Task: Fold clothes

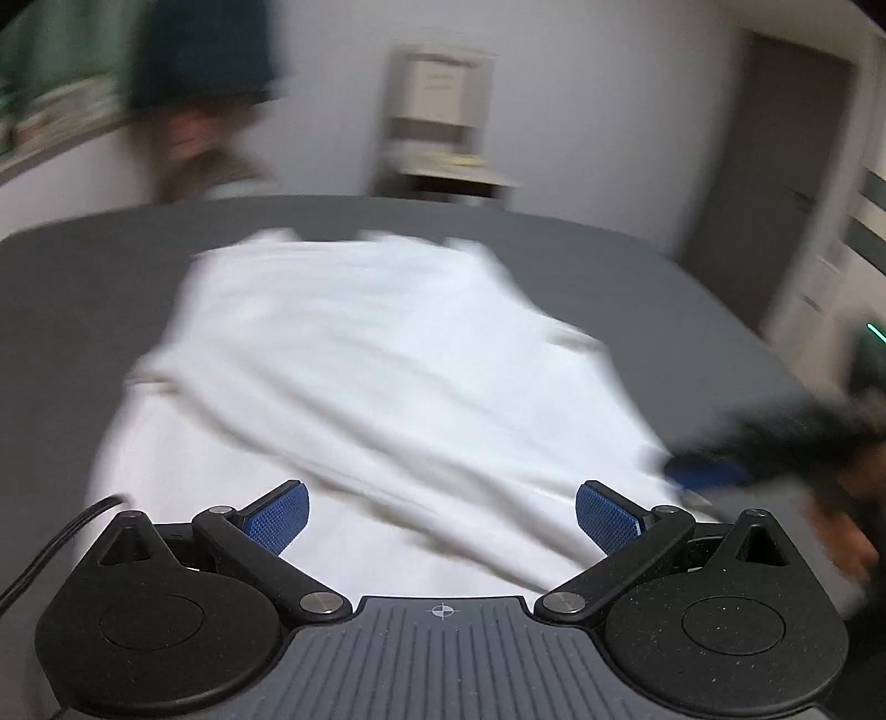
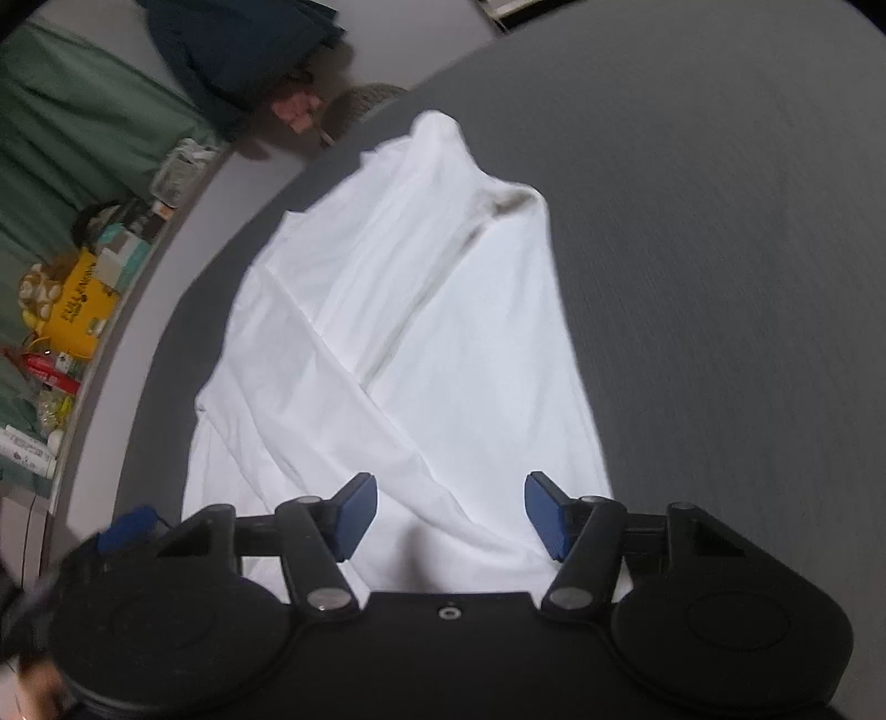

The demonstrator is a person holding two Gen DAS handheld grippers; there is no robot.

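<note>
A white garment [image 1: 354, 365] lies spread on a dark grey table [image 1: 83, 277], with a long fold running diagonally across it. My left gripper [image 1: 440, 518] hovers over its near edge, open, blue pads wide apart and nothing between them. In the right wrist view the same white garment [image 2: 398, 332] stretches away over the grey table [image 2: 720, 277], a sleeve folded across its body. My right gripper [image 2: 451, 512] is open above the garment's near end. The right gripper [image 1: 714, 471] also shows blurred at the garment's right edge in the left wrist view.
A person in dark clothes [image 2: 243, 50] stands beyond the table's far end, a hand [image 2: 296, 108] visible. A shelf with a yellow box [image 2: 83, 310] and several small items runs along green curtains at left. A door [image 1: 769, 166] and a wall panel [image 1: 437, 99] lie behind.
</note>
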